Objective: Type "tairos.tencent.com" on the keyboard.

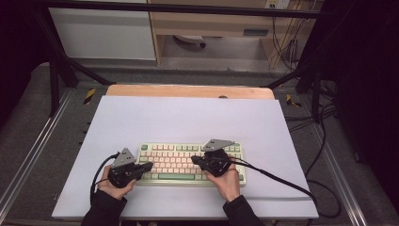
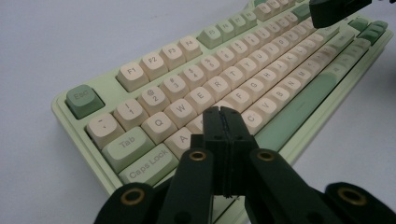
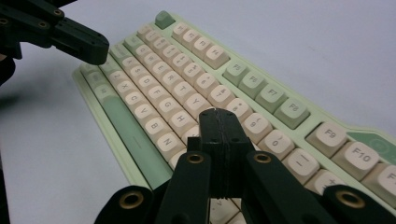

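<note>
We see keyboard [image 1: 190, 163] at 6 o'clock of surface [image 1: 188, 117], long axis running 9-to-3. Left hand-held gripper [image 1: 147, 166] over its 9 o'clock end, jaws pressed together, empty, tip above A/S keys. Right hand-held gripper [image 1: 194, 160] near middle, likewise closed, empty. We judge both equally near keys. Surface: white sheet. Room: dim, cabinets, cables at 12.

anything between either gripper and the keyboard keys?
Nothing visible. The left gripper hangs with shut jaws just above the keyboard near the S key; the right gripper hangs likewise over the mid-right keys. Open air to the keycaps.
</note>
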Tool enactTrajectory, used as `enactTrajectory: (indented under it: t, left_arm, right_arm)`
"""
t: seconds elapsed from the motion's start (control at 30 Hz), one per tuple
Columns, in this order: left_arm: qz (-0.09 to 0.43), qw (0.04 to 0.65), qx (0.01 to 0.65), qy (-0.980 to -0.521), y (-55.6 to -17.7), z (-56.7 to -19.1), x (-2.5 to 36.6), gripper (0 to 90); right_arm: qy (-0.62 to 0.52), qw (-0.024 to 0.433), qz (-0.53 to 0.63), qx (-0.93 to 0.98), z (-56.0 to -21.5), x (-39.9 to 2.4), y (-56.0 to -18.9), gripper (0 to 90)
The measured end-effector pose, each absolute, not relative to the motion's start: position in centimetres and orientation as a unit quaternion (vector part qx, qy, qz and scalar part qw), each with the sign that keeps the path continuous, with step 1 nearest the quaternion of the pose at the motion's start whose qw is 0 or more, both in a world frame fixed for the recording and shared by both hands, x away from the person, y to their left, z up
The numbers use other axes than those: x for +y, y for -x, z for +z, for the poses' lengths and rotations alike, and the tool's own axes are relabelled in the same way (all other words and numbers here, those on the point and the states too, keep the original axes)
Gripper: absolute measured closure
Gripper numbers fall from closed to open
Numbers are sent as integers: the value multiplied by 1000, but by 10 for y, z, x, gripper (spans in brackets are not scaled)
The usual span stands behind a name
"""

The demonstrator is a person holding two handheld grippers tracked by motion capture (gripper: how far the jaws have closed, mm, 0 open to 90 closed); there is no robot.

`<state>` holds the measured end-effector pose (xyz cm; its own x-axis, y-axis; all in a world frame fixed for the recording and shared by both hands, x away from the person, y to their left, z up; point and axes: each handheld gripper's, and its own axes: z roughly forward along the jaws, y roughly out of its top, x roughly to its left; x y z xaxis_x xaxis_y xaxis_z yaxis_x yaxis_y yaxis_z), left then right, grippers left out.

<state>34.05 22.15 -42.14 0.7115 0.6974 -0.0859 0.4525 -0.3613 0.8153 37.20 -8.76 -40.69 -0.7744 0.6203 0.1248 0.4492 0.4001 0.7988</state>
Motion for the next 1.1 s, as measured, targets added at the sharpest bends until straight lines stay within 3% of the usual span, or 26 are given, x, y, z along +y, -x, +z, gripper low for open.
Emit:
enactTrajectory:
  t: [1.1]
  left_arm:
    - [142, 441, 352, -813, -340, -420, 222, 899]
  right_arm:
    - [-313, 70, 418, 850, -431, -67, -365, 900]
